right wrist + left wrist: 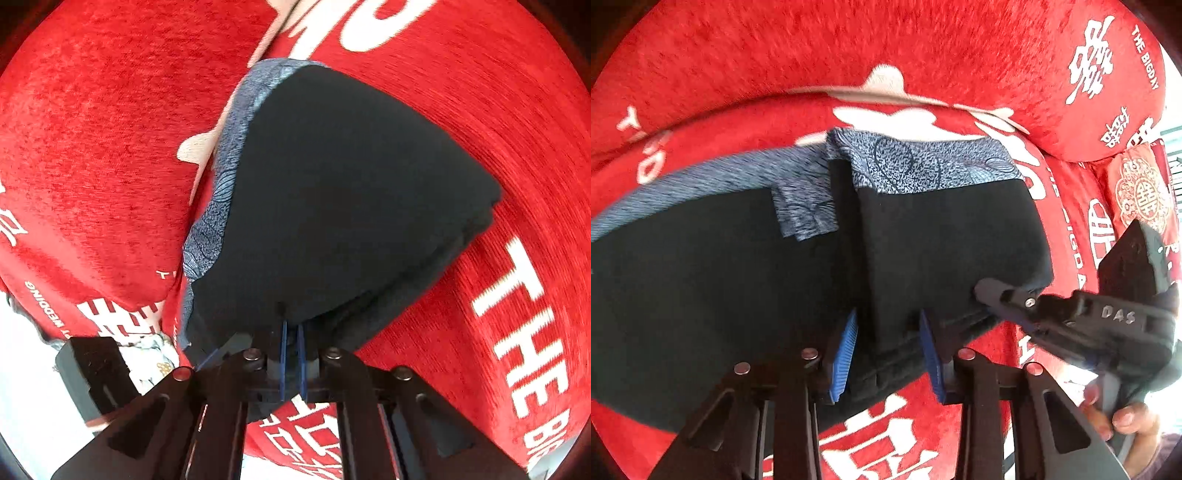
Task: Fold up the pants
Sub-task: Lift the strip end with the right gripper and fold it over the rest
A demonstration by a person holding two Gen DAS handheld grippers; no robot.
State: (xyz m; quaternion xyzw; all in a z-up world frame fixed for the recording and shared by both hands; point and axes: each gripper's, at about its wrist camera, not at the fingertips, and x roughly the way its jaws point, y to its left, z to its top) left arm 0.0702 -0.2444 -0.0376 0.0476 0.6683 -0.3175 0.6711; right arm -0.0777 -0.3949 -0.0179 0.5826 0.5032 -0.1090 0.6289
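Note:
The pants (942,236) are black with a blue patterned lining and lie partly folded on a red sofa seat. My left gripper (888,350) is open, its blue pads on either side of the near folded edge. My right gripper (990,295) enters from the right and grips the pants' right corner. In the right wrist view the right gripper (291,332) is shut on the black pants (343,199), its blue pads pressed together on the near edge. The blue lining (229,155) shows along the left side.
The red sofa cover (812,55) with white lettering lies under and behind the pants. A red cushion (1108,74) and a patterned red cushion (1141,192) stand at the right. A hand (1123,417) holds the right gripper's handle. The seat edge (295,435) is near.

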